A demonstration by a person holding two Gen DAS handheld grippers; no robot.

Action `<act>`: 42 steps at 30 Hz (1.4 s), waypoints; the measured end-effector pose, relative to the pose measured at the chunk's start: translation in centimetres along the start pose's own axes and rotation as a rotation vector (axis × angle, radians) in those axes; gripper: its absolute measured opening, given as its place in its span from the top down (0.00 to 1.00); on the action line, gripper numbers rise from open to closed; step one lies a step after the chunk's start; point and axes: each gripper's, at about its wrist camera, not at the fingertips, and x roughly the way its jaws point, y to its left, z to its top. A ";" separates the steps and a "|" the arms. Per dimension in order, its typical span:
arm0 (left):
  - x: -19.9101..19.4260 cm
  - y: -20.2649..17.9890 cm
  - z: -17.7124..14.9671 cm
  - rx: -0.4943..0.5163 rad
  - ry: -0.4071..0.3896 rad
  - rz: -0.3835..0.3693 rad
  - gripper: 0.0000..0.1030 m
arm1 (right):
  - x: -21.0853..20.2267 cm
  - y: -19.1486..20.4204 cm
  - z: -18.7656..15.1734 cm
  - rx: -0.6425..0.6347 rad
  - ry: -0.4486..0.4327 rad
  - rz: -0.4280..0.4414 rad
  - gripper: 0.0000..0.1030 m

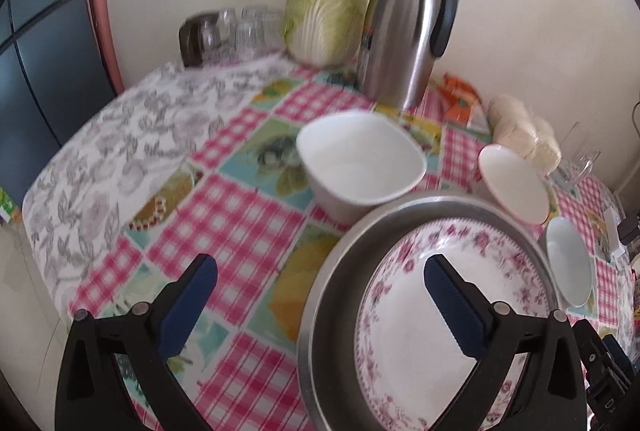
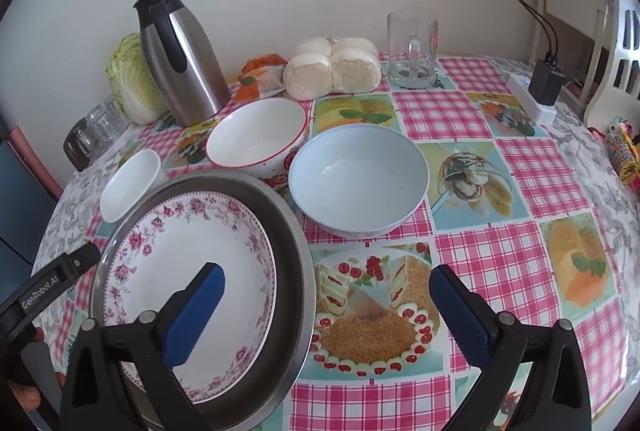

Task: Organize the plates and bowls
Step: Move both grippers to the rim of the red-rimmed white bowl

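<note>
Here is the metal tray point(image 2: 298, 259) near the front edge of the worktop point(image 2: 532, 171), and inside it lies the floral plate point(image 2: 192, 271), pink roses round its rim, nothing on it. Behind the tray sit three bowls, all empty: the small white bowl point(image 2: 130, 185) at its far left rim, the red-rimmed bowl point(image 2: 256, 137) just behind it, and the pale blue bowl point(image 2: 358, 179) to the right, close beside the red-rimmed one. In the left wrist view the white bowl point(image 1: 360, 163) sits right at the tray's point(image 1: 332, 295) far rim, though whether they touch is hard to call. The left tool point(image 1: 320, 307) hangs wide open, one blue pad over the plate point(image 1: 404, 331) and the other over bare cloth, gripping nothing. The right tool point(image 2: 326, 315) is spread just as wide and empty too, its left finger above the plate, its right over the cake picture on the checked cloth. Along the wall stand a steel thermos jug point(image 2: 180, 59), a cabbage point(image 2: 132, 83), a bag of white buns point(image 2: 332, 69) and an empty glass mug point(image 2: 412, 51). Some upturned glasses point(image 2: 96, 131) cluster at the far left.
</note>
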 end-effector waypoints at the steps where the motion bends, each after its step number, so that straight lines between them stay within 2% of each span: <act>1: -0.4 -0.3 0.1 0.009 -0.027 -0.002 0.00 | -0.1 -0.1 0.1 0.005 -0.004 -0.003 0.00; 4: -0.8 -0.7 0.6 0.019 -0.036 -0.059 0.00 | -0.3 -0.5 0.3 0.022 -0.022 -0.001 0.00; 7: -0.4 -0.8 1.4 -0.001 0.003 -0.161 0.00 | -0.3 -0.6 0.6 0.026 -0.025 -0.005 0.00; 10: 0.0 -1.1 2.0 -0.011 0.022 -0.222 0.00 | 0.1 -0.9 1.0 0.050 -0.014 0.033 0.00; 13: -0.4 -2.2 2.4 0.008 -0.021 -0.235 0.00 | 0.4 -0.9 1.5 0.042 -0.014 0.023 0.00; 17: -1.0 -3.7 3.6 0.065 -0.071 -0.261 0.00 | 0.1 -0.4 2.9 0.002 -0.062 -0.007 0.00; 21: -1.0 -4.9 5.3 0.105 -0.090 -0.290 0.00 | 0.0 -0.2 4.6 -0.023 -0.093 -0.006 0.00; 25: -0.7 -6.2 7.4 0.159 -0.084 -0.294 0.00 | -0.1 0.0 6.7 -0.048 -0.116 -0.014 0.00; 30: 0.3 -7.7 9.7 0.220 -0.014 -0.324 0.00 | 0.3 -0.7 9.6 -0.001 -0.117 0.071 0.00; 34: 1.2 -9.0 10.5 0.271 0.017 -0.279 0.00 | 1.4 -0.1 11.5 -0.029 -0.090 0.077 0.00; 37: 2.4 -10.1 10.7 0.317 0.060 -0.277 0.01 | 2.9 0.1 12.3 -0.036 -0.058 0.090 0.08; 39: 3.5 -10.8 10.6 0.331 0.096 -0.261 0.02 | 4.3 0.3 12.7 -0.041 -0.022 0.085 0.23; 41: 4.6 -11.3 10.5 0.329 0.140 -0.273 0.13 | 5.7 0.5 12.9 -0.045 0.010 0.081 0.26; 42: 5.5 -11.4 10.4 0.317 0.172 -0.281 0.26 | 6.2 0.5 13.0 -0.050 0.021 0.079 0.30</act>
